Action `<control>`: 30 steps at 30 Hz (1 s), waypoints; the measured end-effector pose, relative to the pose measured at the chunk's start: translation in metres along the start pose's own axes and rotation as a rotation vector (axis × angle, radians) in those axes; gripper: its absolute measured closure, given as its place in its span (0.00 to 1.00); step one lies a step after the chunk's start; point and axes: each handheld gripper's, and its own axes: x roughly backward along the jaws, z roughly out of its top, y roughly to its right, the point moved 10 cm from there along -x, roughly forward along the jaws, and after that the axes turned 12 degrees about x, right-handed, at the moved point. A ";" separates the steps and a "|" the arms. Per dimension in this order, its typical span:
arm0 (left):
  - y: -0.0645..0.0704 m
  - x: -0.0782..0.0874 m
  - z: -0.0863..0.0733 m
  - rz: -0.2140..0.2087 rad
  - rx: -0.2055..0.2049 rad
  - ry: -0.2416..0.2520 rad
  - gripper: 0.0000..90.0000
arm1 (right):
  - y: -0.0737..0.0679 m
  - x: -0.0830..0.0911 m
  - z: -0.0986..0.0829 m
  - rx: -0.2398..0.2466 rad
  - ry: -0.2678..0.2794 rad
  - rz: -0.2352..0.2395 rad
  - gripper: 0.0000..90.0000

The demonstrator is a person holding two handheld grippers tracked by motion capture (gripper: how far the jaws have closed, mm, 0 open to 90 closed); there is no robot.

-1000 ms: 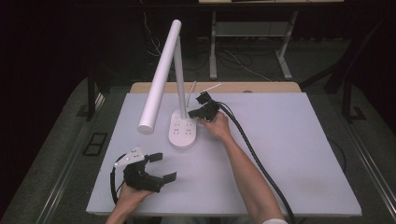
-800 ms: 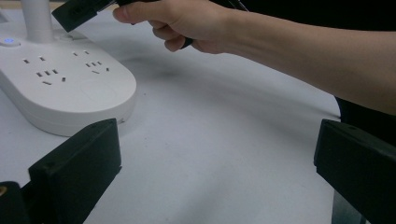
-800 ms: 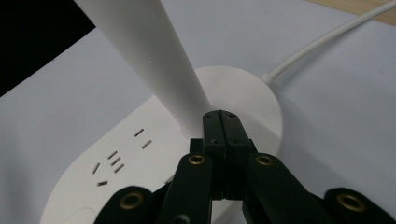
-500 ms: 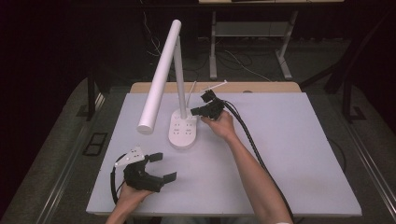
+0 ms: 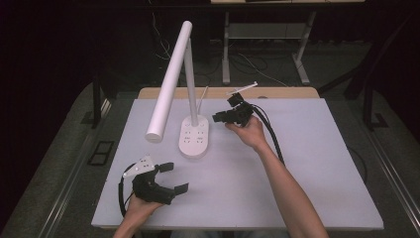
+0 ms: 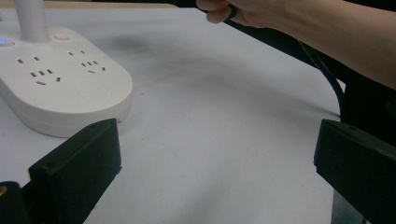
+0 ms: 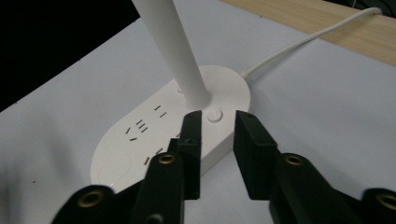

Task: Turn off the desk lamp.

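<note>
While near lamp base (image 7: 140, 140), right tongs (image 7: 218, 122) ajar.

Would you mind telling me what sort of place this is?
Probably a lab or workshop bench set up for recording: a white table holding just a desk lamp, cables on the dark floor behind, and desk legs beyond.

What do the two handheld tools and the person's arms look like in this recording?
Both tools are black with two blocky jaws. The left tool carries a grey three-cornered plate and a looping black cable. The right tool trails a thick black cable; brass-coloured screws show in its own view. The forearms are bare, with no sleeves visible.
</note>
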 end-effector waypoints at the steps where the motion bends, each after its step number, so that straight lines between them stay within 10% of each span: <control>1: 0.000 0.000 0.000 0.000 0.000 0.000 0.00 | -0.001 0.003 -0.001 0.000 0.001 0.001 0.70; 18: 0.002 -0.002 -0.001 -0.002 -0.001 -0.003 0.00 | -0.015 0.057 -0.019 0.019 0.024 -0.006 0.00; 30: 0.003 -0.004 -0.001 0.001 -0.004 -0.004 0.00 | -0.023 0.096 -0.040 0.022 0.081 -0.010 0.01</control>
